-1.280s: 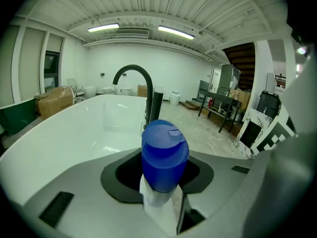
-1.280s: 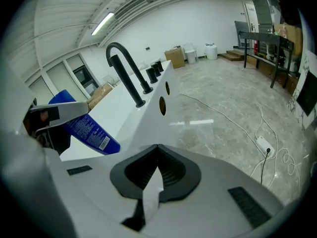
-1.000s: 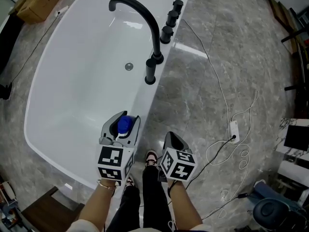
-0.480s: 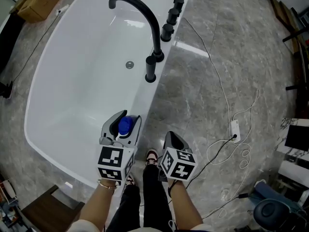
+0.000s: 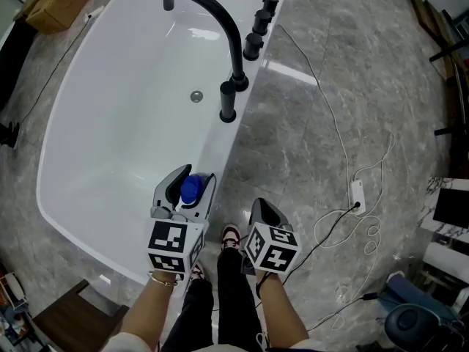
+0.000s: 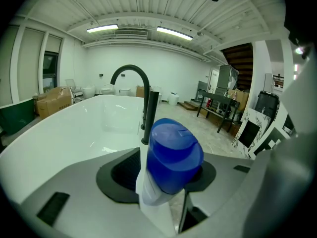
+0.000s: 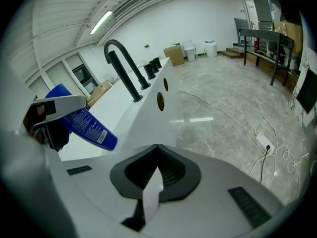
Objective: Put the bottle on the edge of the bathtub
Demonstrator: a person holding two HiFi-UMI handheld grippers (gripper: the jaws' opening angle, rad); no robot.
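Observation:
A blue bottle (image 5: 190, 190) with a blue cap (image 6: 171, 152) stands on the white bathtub's near right rim (image 5: 220, 149). My left gripper (image 5: 192, 180) straddles its top. Its jaws have just been opening, and the bottle stands between them with a gap beside the left pad. In the right gripper view the bottle (image 7: 85, 121) shows at the left under the left gripper's jaw (image 7: 55, 104). My right gripper (image 5: 262, 210) hangs over the floor just right of the tub. Its jaws (image 7: 157, 150) meet at the tips and hold nothing.
A tall black faucet (image 5: 230, 86) and black knobs (image 5: 258, 24) stand on the tub's right rim further along. A white power strip (image 5: 356, 196) and cables lie on the grey marble floor to the right. A cardboard box (image 5: 62, 0) sits at top left. The person's feet (image 5: 229, 238) show between the grippers.
The left gripper's jaws have spread slightly wider around the bottle's cap. Both hands and the bottle stay where they were.

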